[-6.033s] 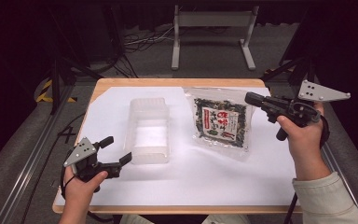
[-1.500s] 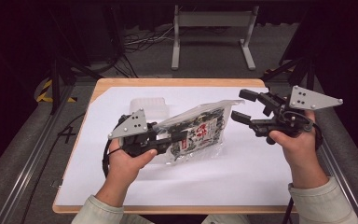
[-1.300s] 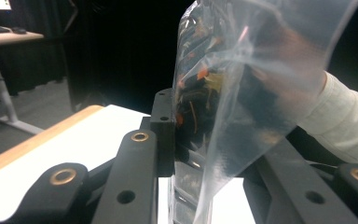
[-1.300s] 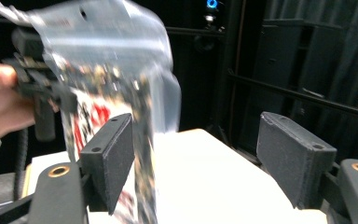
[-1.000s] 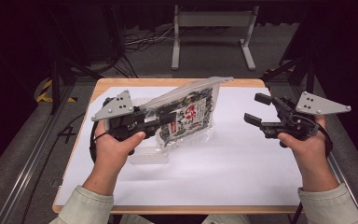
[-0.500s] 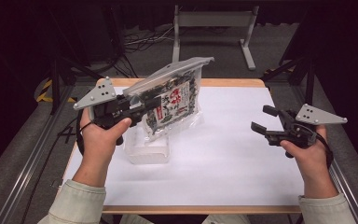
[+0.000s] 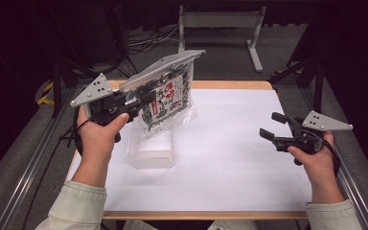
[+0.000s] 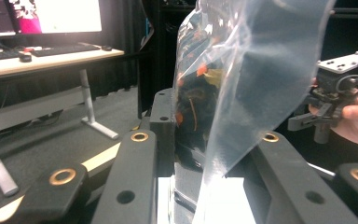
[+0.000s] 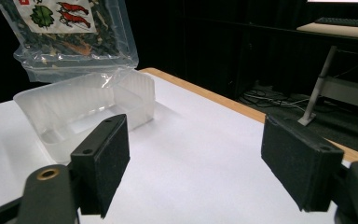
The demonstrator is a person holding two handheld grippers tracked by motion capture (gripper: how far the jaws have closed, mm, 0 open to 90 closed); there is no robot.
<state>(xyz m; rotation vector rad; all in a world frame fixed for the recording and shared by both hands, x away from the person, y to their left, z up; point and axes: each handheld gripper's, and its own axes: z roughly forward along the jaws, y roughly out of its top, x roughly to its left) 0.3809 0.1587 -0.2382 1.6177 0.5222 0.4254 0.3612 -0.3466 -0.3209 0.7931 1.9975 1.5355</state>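
Lifted higher than half a second ago, the bag (image 7: 165, 93) now hangs over the tray (image 7: 152, 148) instead of lying on the table (image 7: 230, 163). The left gripper (image 7: 136, 102) has its jaws clamped on the bag's clear edge; in the left gripper view the film (image 8: 256, 84) runs up between them, with the dark contents beside it. The bag tilts, its sealed top toward the far edge and its bottom corner just above the tray. The tray sits near the table's left edge, apparently empty.

The right gripper (image 7: 274, 127) is held near the right edge with its jaws wide and nothing between them, well apart from the bag.

The step looks like lowering the bag into the tray. To do it well, square the bag with the tray's long side, bring it down slowly so the loose film does not catch the rim, and let go only once it rests inside. The right gripper could steady the tray.
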